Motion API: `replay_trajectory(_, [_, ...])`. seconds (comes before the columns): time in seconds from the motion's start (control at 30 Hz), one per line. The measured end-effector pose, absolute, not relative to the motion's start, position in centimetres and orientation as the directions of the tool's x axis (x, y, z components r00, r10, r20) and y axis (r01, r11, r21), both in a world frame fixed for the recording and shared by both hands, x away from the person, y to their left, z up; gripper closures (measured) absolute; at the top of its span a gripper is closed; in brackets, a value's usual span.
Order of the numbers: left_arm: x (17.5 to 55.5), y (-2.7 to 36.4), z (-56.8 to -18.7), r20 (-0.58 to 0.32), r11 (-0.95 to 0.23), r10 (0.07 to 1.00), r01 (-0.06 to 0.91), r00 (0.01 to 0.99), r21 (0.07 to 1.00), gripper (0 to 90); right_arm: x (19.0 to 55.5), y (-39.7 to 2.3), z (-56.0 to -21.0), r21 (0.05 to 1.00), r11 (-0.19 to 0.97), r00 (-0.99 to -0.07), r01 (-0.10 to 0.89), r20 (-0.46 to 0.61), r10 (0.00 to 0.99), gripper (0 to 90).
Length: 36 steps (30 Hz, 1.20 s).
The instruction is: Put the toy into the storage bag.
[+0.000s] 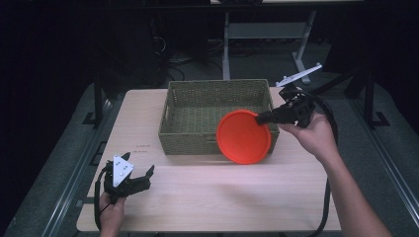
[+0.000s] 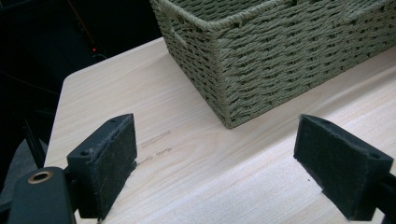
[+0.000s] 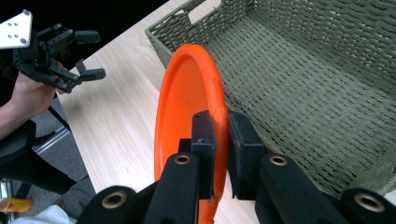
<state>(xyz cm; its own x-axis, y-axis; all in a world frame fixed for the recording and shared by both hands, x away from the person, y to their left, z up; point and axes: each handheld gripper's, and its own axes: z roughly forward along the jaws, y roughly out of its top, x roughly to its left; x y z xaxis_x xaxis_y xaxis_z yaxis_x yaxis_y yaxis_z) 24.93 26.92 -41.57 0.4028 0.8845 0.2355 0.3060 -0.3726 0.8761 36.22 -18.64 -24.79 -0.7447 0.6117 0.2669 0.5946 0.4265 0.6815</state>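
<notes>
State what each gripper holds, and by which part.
The right gripper pinches the orange plate by its rim. The left gripper is open and holds nothing.

A pale wooden table point(image 1: 212, 195) spreads beneath the right claw point(image 1: 259, 118); beyond the claw, a white desk frame point(image 1: 267, 30) stands on grey floor point(image 1: 257, 61).

The orange plate point(image 1: 243, 137) hides part of the basket's point(image 1: 197, 138) front wall; the plate's bottom is cut off in the right gripper view.
</notes>
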Motion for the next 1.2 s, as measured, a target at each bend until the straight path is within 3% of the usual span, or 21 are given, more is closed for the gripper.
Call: replay_trajectory(1.2, [24.8,27.1,-41.5,0.237,-0.374,0.885,0.309,0.4,0.875,12.7,40.4,-16.9,-21.6,0.671,0.413,-0.709,0.615,0.243,0.661,81.6])
